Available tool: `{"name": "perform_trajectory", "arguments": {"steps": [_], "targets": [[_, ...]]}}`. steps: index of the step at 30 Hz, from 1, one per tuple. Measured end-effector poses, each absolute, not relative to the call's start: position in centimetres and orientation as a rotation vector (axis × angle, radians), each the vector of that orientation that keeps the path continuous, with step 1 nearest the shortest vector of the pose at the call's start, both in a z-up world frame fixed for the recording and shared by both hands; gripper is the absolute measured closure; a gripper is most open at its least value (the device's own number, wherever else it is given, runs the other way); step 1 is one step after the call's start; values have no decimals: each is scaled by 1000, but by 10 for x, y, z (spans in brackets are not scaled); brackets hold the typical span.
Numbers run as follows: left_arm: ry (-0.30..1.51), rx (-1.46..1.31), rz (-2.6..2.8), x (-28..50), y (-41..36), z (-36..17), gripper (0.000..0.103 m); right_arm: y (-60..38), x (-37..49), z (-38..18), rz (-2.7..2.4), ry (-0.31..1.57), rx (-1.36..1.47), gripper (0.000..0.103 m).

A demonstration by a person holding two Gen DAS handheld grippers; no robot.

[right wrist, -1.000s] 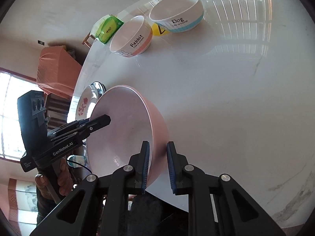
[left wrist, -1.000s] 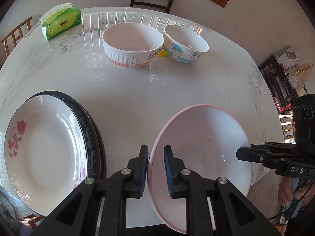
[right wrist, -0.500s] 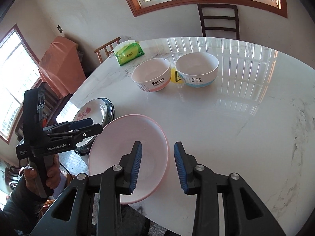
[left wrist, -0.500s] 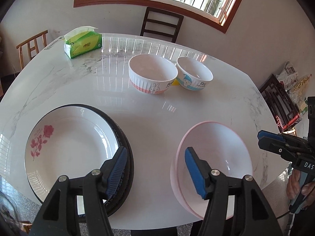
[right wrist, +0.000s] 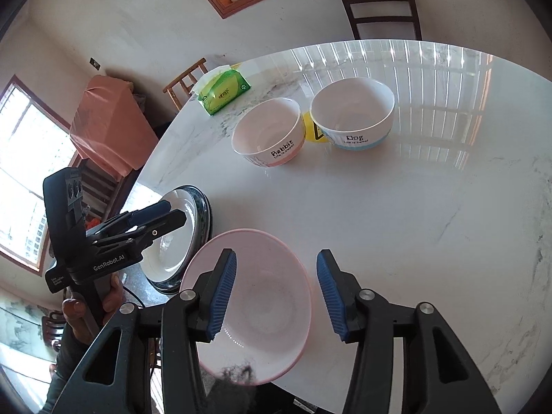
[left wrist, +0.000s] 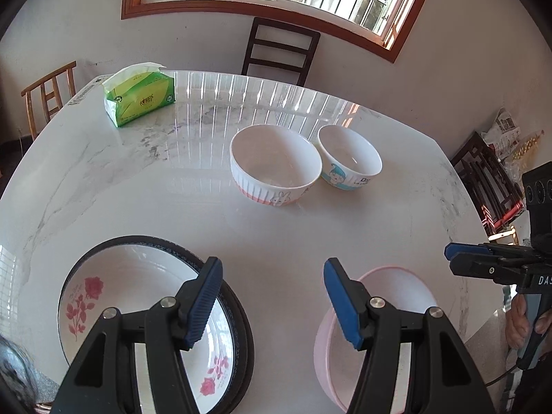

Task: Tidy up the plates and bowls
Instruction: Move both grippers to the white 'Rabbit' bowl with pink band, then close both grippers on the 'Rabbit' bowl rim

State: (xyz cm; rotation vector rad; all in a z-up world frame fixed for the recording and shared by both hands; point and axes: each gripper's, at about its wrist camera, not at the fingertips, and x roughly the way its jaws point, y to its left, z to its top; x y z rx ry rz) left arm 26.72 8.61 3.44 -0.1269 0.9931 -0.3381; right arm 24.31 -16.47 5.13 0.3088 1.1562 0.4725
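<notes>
A pink bowl (left wrist: 396, 314) (right wrist: 262, 296) rests on the white marble table (left wrist: 276, 234) at its near edge. A rose plate (left wrist: 138, 296) lies on a dark-rimmed plate (left wrist: 241, 327) at the near left; this stack also shows in the right wrist view (right wrist: 183, 238). A Rabbit bowl (left wrist: 272, 165) (right wrist: 269, 134) and a Dog bowl (left wrist: 350, 157) (right wrist: 352, 110) stand side by side further back. My left gripper (left wrist: 270, 298) is open and empty between the plates and the pink bowl. My right gripper (right wrist: 276, 295) is open and empty above the pink bowl.
A green tissue pack (left wrist: 139, 98) (right wrist: 224, 91) lies at the far left of the table. A small yellow object (right wrist: 312, 131) sits between the two bowls. A dark chair (left wrist: 279, 50) and a wooden chair (left wrist: 48, 93) stand beyond the table.
Both grippers let go of the pink bowl and opened wide. The bowl, held tilted between them a second ago, now sits flat on the table. Both grippers pulled back and up.
</notes>
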Motion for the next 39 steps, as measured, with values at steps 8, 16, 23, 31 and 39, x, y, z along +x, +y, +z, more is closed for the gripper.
{"name": "perform_trajectory", "arguments": {"steps": [8, 16, 23, 31, 39], "targets": [[1059, -145, -305, 329, 87, 33, 40, -152, 301, 46, 450, 1228, 388, 55], [1103, -130, -258, 381, 80, 17, 40, -140, 358, 28, 405, 1283, 444, 55], [1132, -135, -257, 404, 74, 0, 40, -122, 384, 9, 390, 1309, 450, 55], [1146, -101, -225, 416, 69, -13, 40, -110, 397, -10, 372, 1340, 441, 55], [1164, -148, -212, 427, 71, -23, 40, -103, 404, -24, 344, 1360, 417, 68]]}}
